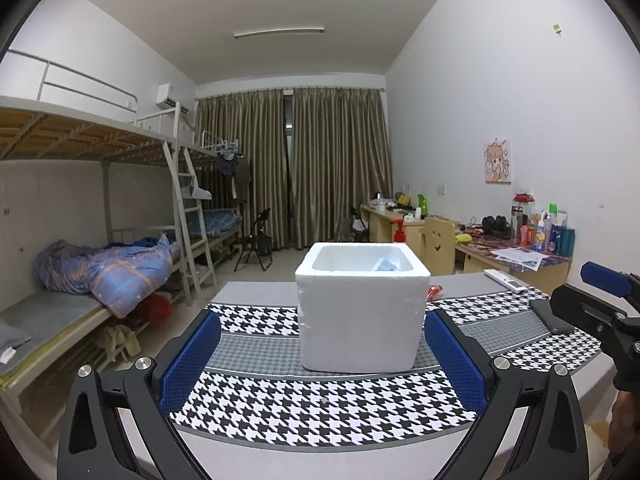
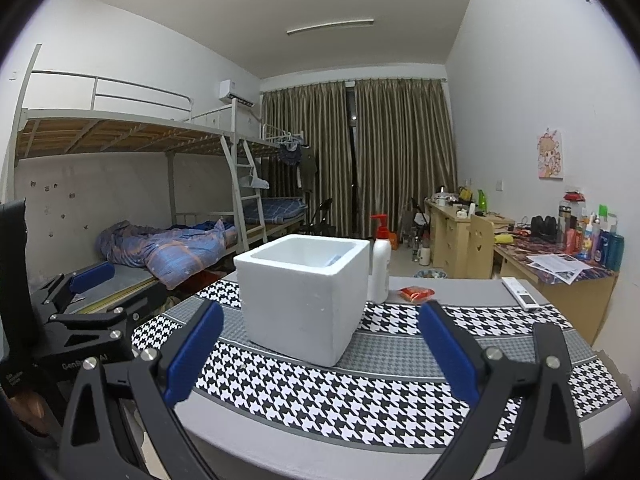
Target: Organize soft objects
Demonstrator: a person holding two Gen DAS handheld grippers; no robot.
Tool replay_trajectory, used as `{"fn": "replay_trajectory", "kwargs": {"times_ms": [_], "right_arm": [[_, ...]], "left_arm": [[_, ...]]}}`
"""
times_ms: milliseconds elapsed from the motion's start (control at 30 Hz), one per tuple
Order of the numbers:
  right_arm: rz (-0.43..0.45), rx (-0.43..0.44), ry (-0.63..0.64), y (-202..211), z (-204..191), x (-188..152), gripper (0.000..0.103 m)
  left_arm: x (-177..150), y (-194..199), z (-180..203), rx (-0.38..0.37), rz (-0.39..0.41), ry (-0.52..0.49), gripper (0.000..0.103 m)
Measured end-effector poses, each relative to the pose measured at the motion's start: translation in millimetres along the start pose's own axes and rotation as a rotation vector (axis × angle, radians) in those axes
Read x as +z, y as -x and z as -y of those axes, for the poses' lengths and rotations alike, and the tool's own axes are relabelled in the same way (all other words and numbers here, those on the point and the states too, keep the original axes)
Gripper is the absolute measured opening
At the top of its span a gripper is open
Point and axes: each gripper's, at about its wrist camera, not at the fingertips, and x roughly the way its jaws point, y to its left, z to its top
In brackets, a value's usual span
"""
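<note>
Both grippers (image 1: 320, 356) (image 2: 322, 354) spread wide, empty; houndstooth mat (image 1: 320, 404) under foam box (image 1: 362, 316); bunk beds (image 1: 92, 280) left.

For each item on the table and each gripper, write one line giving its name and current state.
Foam box: upright, lidless, a blue item inside.
Pump bottle: upright behind the box.
Orange packet: lying flat on the table.
Remote: lying flat near the far edge.
Dark phone: lying flat on the cloth.
Left gripper: open, holding nothing.
Right gripper: open, holding nothing.
</note>
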Motion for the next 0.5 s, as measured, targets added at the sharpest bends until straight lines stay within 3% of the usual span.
{"fn": "replay_trajectory", "kwargs": {"times_ms": [500], "right_arm": [[0.029, -0.013, -0.024, 15, 1, -11, 0.1]], "left_arm": [[-9, 12, 7, -0.023, 0.026, -0.012, 0.102]]}}
